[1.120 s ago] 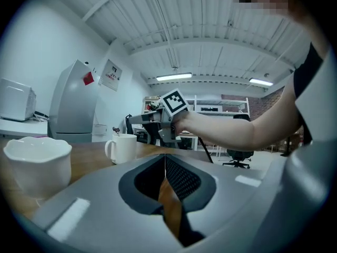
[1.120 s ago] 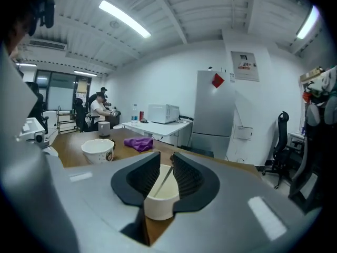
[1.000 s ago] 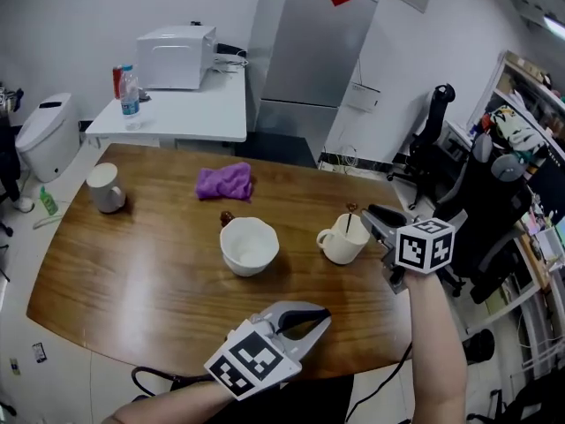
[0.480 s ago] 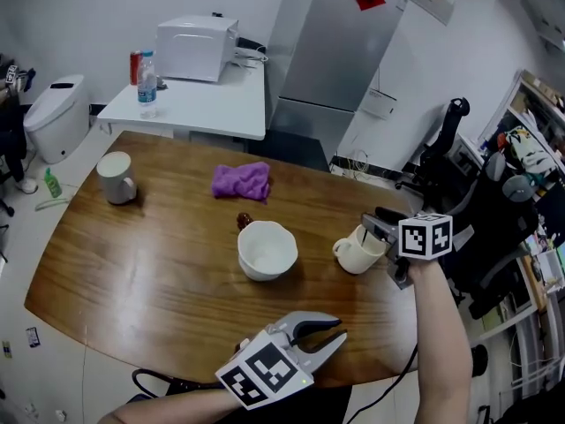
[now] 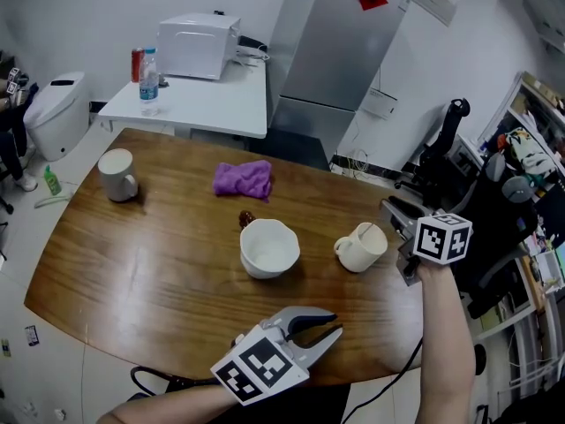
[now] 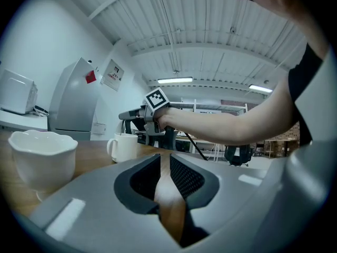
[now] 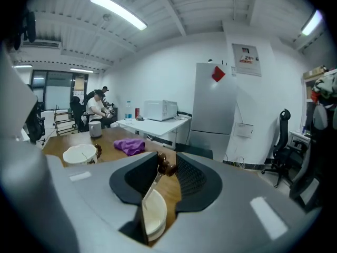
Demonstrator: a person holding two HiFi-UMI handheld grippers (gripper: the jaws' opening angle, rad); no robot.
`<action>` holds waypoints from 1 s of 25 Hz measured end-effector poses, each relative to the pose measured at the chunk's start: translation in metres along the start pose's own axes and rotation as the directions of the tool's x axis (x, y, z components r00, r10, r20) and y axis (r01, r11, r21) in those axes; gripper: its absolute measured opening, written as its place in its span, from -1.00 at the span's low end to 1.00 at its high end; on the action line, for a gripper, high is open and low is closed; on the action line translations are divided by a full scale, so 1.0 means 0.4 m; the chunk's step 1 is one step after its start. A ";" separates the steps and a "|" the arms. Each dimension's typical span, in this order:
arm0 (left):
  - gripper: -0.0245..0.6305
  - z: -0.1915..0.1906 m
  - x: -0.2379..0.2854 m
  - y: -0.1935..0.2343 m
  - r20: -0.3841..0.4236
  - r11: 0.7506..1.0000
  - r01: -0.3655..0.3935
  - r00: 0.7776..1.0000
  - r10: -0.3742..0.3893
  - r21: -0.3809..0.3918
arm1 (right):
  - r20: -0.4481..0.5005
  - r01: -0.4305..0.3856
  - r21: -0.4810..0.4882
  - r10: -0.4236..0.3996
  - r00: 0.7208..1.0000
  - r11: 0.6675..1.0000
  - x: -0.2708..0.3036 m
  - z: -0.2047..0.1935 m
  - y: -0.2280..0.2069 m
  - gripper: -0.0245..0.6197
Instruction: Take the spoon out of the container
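Note:
A thin spoon with a brown knob at its top stands between the jaws of my right gripper. The jaws are closing and the pads press on the knob. The spoon's shaft slants down to the white mug, seen through the gap below the jaws. In the head view the mug stands at the table's right, with my right gripper just beyond it, and the spoon does not show. My left gripper hovers open and empty near the front edge, its jaws pointing at the mug.
A white bowl sits mid-table with a small brown thing at its far rim. A purple cloth lies behind it, and a second mug stands far left. A white side table carries a bottle. Office chairs crowd the right.
My right gripper has drawn back to the right, off the top of the mug. The thin spoon line seen in the mug half a second ago no longer shows. The left gripper barely moved.

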State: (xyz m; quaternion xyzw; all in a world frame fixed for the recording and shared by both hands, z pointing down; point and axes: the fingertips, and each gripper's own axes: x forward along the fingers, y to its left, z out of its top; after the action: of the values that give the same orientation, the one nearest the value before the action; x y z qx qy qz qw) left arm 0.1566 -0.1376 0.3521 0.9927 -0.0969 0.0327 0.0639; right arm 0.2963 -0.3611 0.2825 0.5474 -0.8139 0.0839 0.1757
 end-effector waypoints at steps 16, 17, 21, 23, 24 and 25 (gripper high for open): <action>-0.71 -0.001 -0.016 -0.057 0.001 1.000 0.011 1.000 -0.011 0.029 | 0.286 -0.002 0.184 -0.051 0.957 0.983 -0.293 0.106 -0.006 -0.60; -0.71 0.000 -0.015 -0.061 0.002 0.999 0.013 1.000 -0.013 0.031 | 0.283 -0.012 0.207 -0.048 0.958 0.978 -0.305 0.087 -0.003 -0.60; -0.71 0.005 -0.010 -0.078 0.005 0.999 0.024 1.000 -0.024 0.042 | 0.195 -0.004 0.305 -0.058 0.979 0.952 -0.321 -0.053 -0.004 -0.60; -0.71 0.005 -0.011 -0.087 0.004 0.999 0.029 1.000 -0.029 0.045 | 0.137 0.018 0.360 -0.072 0.988 0.933 -0.318 -0.141 -0.019 -0.60; -0.71 0.005 -0.013 -0.091 0.005 0.998 0.031 0.999 -0.032 0.048 | 0.117 0.024 0.382 -0.074 0.990 0.924 -0.315 -0.179 -0.030 -0.60; -0.71 0.007 -0.014 -0.094 0.006 0.998 0.033 0.999 -0.033 0.050 | 0.102 0.029 0.400 -0.076 0.992 0.916 -0.312 -0.213 -0.043 -0.60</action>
State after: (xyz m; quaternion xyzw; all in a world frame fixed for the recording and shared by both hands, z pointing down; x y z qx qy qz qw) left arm 0.1584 -0.1005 0.3444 0.9956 -0.0798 0.0305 0.0391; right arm 0.3711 -0.2323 0.3129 0.5971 -0.7737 0.2111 0.0158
